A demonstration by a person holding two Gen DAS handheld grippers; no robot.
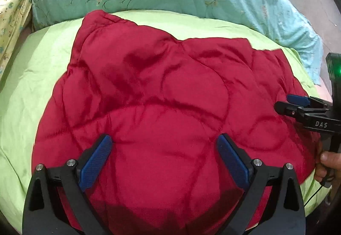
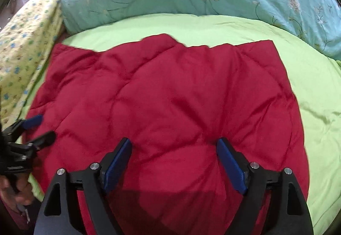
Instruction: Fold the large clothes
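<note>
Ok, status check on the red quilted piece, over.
Left gripper open, right gripper open, both empty above red quilted garment. Garment spread on green sheet, creased. Nothing on top.

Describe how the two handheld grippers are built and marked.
Both the left gripper and right gripper have black frames, silver bolts and flat textured blue fingers. The right one's body carries white "DAS" lettering, a green light and a thin black cable.
</note>
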